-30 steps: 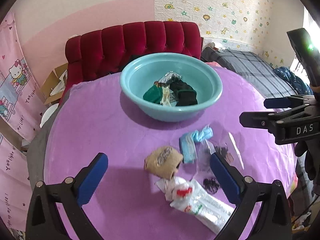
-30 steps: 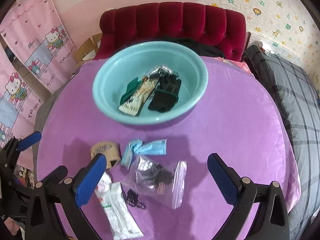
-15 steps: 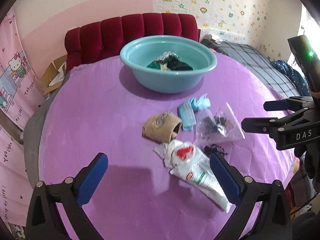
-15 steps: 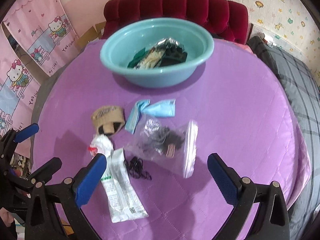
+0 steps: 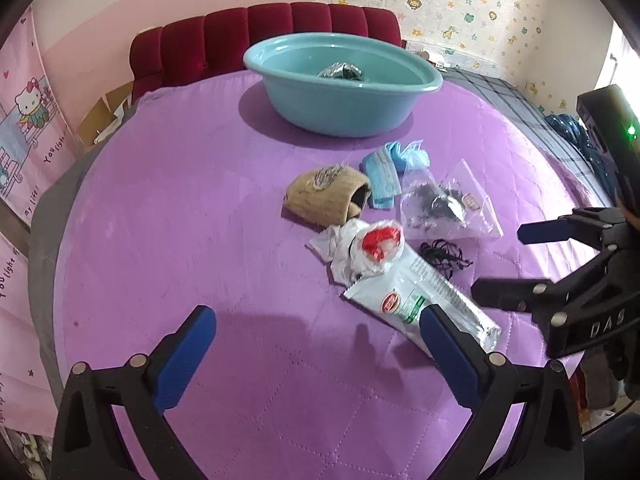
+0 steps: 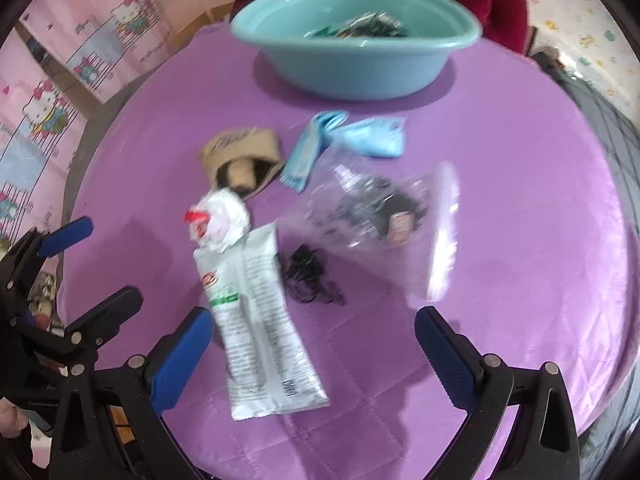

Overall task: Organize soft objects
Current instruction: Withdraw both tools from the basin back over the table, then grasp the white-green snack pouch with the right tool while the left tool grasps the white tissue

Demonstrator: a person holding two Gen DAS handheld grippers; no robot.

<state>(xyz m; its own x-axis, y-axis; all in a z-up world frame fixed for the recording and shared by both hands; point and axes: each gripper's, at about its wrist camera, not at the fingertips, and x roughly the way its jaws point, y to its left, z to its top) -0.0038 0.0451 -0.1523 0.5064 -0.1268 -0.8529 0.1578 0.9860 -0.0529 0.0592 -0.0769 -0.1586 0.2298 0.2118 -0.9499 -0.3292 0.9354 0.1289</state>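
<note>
A teal basin (image 5: 344,112) (image 6: 356,72) stands at the far side of the purple table with dark and green soft items inside. Nearer lie a tan pouch (image 5: 326,196) (image 6: 240,156), a blue face mask (image 5: 382,178) (image 6: 352,136), a clear zip bag (image 5: 440,204) (image 6: 380,216) of dark items, a crumpled white bag (image 5: 368,248) (image 6: 222,220), a long white packet (image 5: 424,300) (image 6: 252,312) and black hair ties (image 5: 444,256) (image 6: 308,276). My left gripper (image 5: 316,320) (image 6: 108,262) is open and holds nothing, just short of the packet. My right gripper (image 6: 312,320) (image 5: 500,264) hangs open over the packet's near end.
The purple quilted cover (image 5: 180,220) spans the round table. A red tufted headboard (image 5: 260,40) stands behind the basin. A cardboard box (image 5: 104,116) and pink cartoon curtains are at the left. A grey plaid bed (image 5: 520,104) lies to the right.
Both grippers have drawn back and dropped lower toward the near side, so the basin looks farther and flatter. The loose items have not moved. Both grippers stay open.
</note>
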